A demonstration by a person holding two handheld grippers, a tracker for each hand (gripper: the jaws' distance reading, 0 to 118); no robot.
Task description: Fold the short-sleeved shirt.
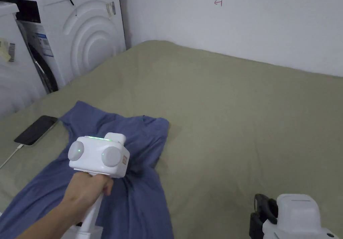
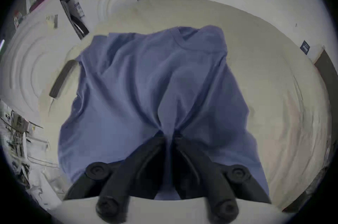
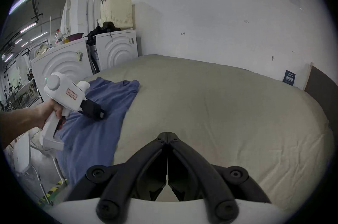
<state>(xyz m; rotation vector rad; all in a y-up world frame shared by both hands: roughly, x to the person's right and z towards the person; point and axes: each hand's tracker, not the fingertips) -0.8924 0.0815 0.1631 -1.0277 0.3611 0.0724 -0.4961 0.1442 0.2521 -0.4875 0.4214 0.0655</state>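
A bed [image 1: 241,115] with an olive-green sheet stands against a white wall, beside two washing machines. A blue shirt [image 1: 140,196] lies rumpled on its near left part, collar toward the wall. A dark phone [image 1: 36,129] lies just left of the shirt's sleeve, a white cable [image 1: 10,157] plugged into it.

The shirt [image 1: 134,169] lies on the near-left part of the bed [image 1: 241,115], collar end toward the far side. A phone [image 1: 36,129] lies on the bed just left of the shirt's far-left sleeve. Two washing machines [image 1: 77,32] stand side by side beyond the bed's left edge, the far one against the wall [image 1: 234,18] that runs behind the bed. The left gripper [image 2: 167,134] sits on the shirt's middle. The right gripper [image 3: 167,134] is over bare bed, right of the shirt.
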